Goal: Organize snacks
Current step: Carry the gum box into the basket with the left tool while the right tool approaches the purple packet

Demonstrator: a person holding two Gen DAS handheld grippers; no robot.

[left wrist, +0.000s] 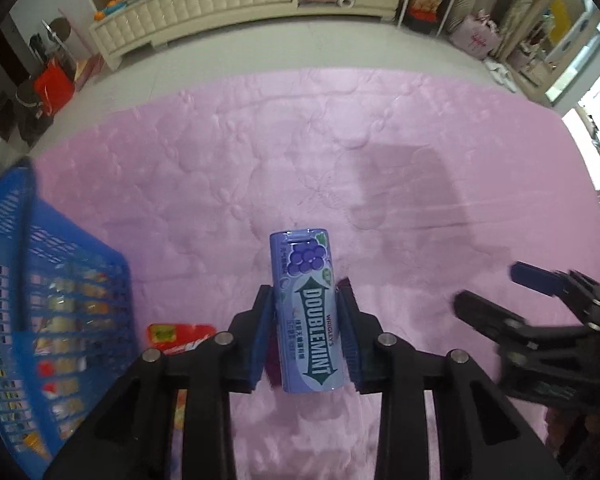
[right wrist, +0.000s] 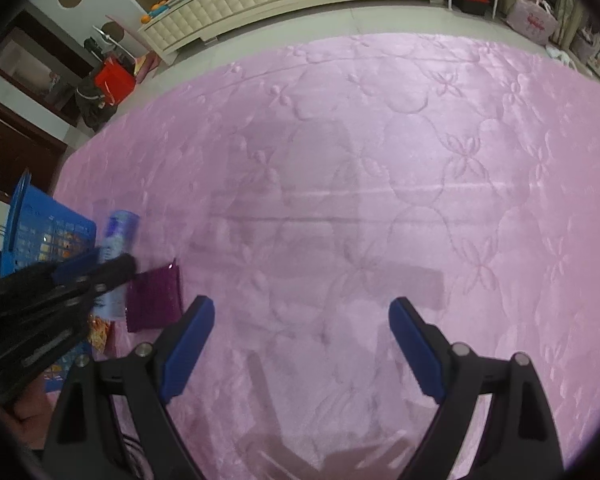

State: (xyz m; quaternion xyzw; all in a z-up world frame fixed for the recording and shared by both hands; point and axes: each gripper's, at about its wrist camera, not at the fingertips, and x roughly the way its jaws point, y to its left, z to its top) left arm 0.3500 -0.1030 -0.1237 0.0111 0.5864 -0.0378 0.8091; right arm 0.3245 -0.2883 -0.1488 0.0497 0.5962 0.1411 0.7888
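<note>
A blue-violet Doublemint gum bottle [left wrist: 306, 312] with a grape picture stands between the pads of my left gripper [left wrist: 305, 292], which is shut on its two sides. In the right wrist view the same bottle [right wrist: 120, 228] shows blurred in the left gripper [right wrist: 112, 262] at the far left. My right gripper [right wrist: 301, 306] is open over bare pink quilt with nothing between its fingers. It also shows at the right edge of the left wrist view [left wrist: 488, 288].
A blue mesh basket [left wrist: 80, 240] holding several snack packets stands on the left. A red packet [left wrist: 180, 334] and a dark purple packet [right wrist: 154, 300] lie near it. The pink quilt [left wrist: 260, 160] spreads ahead, with a cream cabinet [left wrist: 220, 4] beyond.
</note>
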